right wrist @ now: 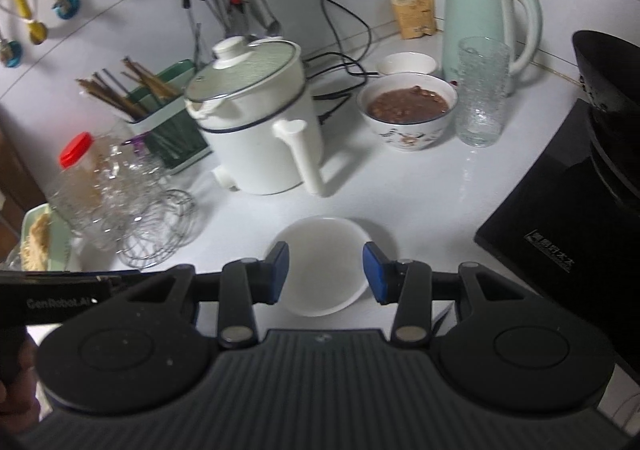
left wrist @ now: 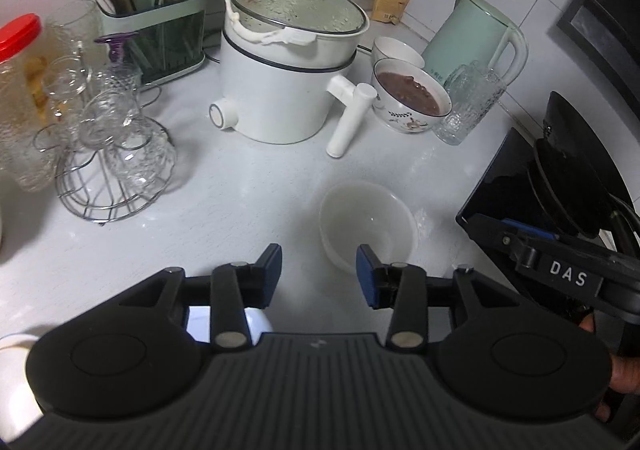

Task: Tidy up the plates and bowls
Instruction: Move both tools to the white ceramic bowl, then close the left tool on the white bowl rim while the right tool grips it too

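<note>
A white empty bowl [left wrist: 368, 226] sits upright on the white counter [left wrist: 240, 202]. My left gripper [left wrist: 319, 271] hovers in front of it, open, with nothing between its blue pads; the right pad [left wrist: 366, 276] overlaps the bowl's near rim in the picture. In the right wrist view the same bowl [right wrist: 324, 266] lies on the counter below and between the pads of my right gripper [right wrist: 326, 272]. They stand apart on either side of it and do not press on it. A patterned bowl of brown food [right wrist: 406, 110] and a small white bowl [right wrist: 406, 63] stand further back.
A white electric pot [left wrist: 288, 70] with a long handle stands mid-counter. Left of it are a wire rack of glasses [left wrist: 112, 154] and a chopstick holder [left wrist: 160, 26]. A mint kettle [right wrist: 480, 22] and a textured glass [right wrist: 482, 90] are at the back right, a black cooktop [right wrist: 560, 230] to the right.
</note>
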A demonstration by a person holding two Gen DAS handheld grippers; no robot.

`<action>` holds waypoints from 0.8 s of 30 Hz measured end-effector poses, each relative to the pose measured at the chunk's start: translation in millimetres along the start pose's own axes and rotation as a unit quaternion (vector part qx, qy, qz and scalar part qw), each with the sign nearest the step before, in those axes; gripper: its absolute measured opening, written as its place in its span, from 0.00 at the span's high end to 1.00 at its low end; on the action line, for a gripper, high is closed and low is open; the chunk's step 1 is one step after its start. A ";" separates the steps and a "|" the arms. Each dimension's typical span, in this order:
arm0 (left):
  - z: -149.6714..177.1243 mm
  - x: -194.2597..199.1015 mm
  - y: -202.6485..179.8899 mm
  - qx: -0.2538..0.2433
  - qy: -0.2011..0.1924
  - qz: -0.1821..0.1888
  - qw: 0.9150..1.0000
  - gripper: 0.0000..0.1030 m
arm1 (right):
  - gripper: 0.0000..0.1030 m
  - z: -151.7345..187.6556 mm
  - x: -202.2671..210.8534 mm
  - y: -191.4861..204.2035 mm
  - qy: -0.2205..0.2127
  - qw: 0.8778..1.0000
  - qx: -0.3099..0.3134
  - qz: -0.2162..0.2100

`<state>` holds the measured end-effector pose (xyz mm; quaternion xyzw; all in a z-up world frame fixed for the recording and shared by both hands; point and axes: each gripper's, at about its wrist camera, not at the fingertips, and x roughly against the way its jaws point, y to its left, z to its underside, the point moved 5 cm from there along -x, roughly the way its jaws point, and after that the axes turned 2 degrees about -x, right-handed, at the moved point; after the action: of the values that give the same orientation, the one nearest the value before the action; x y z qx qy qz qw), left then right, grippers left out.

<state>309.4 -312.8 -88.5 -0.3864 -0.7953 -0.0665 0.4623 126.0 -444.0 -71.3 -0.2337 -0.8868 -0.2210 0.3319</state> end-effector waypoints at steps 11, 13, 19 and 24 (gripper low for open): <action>-22.1 -56.0 -1.4 -0.017 0.032 -0.004 0.999 0.48 | 0.41 -3.6 -43.3 -25.9 0.031 0.999 -0.021 0.010; -22.4 -67.5 0.7 -0.018 0.046 -0.007 0.999 0.48 | 0.41 -2.4 -52.3 -28.4 0.042 0.999 -0.024 0.010; -22.7 -104.1 5.4 -0.015 0.081 -0.010 0.997 0.49 | 0.42 2.5 -79.5 -31.7 0.066 0.997 -0.026 0.013; -18.8 -128.4 3.5 -0.018 0.102 -0.001 0.995 0.57 | 0.54 7.0 -102.8 -34.6 0.083 0.996 -0.023 0.022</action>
<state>359.8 -390.1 -179.8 -0.3851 -0.7429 -0.1201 0.5342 172.1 -495.1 -155.3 -0.2413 -0.8457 -0.2526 0.4035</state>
